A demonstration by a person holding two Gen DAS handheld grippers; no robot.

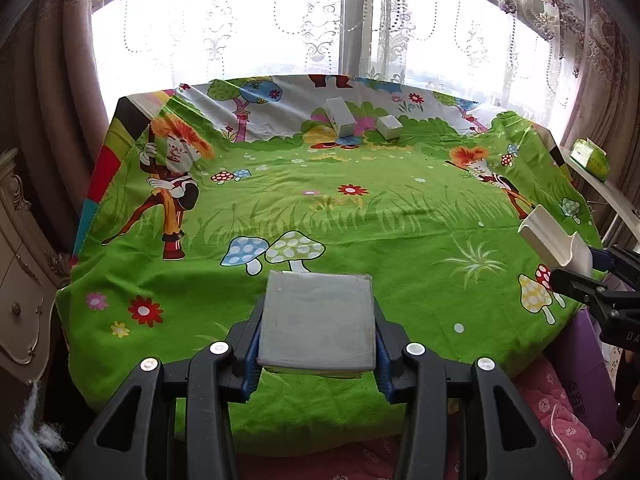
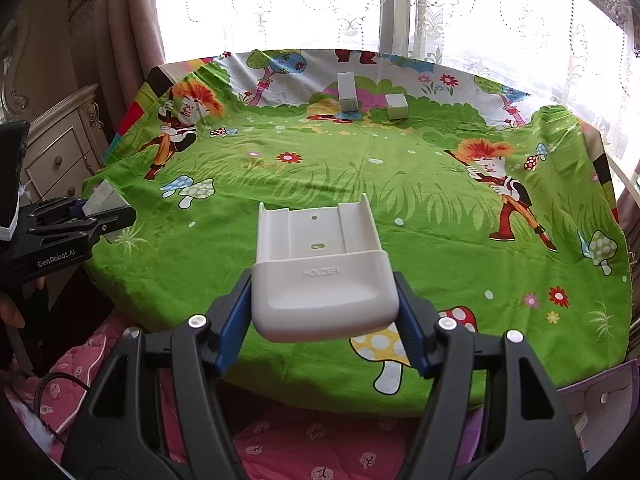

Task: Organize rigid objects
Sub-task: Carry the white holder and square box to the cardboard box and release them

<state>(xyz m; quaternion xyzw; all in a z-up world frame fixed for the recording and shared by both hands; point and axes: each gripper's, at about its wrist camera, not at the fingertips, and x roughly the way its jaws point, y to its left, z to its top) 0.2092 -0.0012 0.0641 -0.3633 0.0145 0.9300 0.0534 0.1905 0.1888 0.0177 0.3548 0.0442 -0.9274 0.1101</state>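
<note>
Left side first. My left gripper [image 1: 318,364] is clamped on a flat grey box [image 1: 318,322]; the blue pads press its two side edges, and the box is held clear above the near part of the green cartoon cloth [image 1: 360,216] that covers the table. From the right wrist view the same gripper [image 2: 100,216] shows at the left edge, with a pale corner of the box [image 2: 105,196] sticking out past its fingers.

Centre, far side of the cloth: a tall white box [image 1: 340,116] lies tilted, and just to its right, apart from it, sits a small white cube box [image 1: 389,126]. Both rest on the cloth near the window curtain [image 1: 248,32]. Right wrist view confirms: tall box [image 2: 347,92], cube [image 2: 397,106], a gap between them.

Right side. My right gripper [image 2: 322,344] is closed on a white plastic holder [image 2: 322,276], embossed "HOLDER", pads against its two lower sides, open end pointing away from me. It hangs above the near edge of the cloth [image 2: 440,208]. In the left wrist view the holder [image 1: 554,240] and right gripper [image 1: 576,280] show at the right edge.

Beyond the table's right edge, a green packet [image 1: 590,158] sits on a white ledge.
</note>
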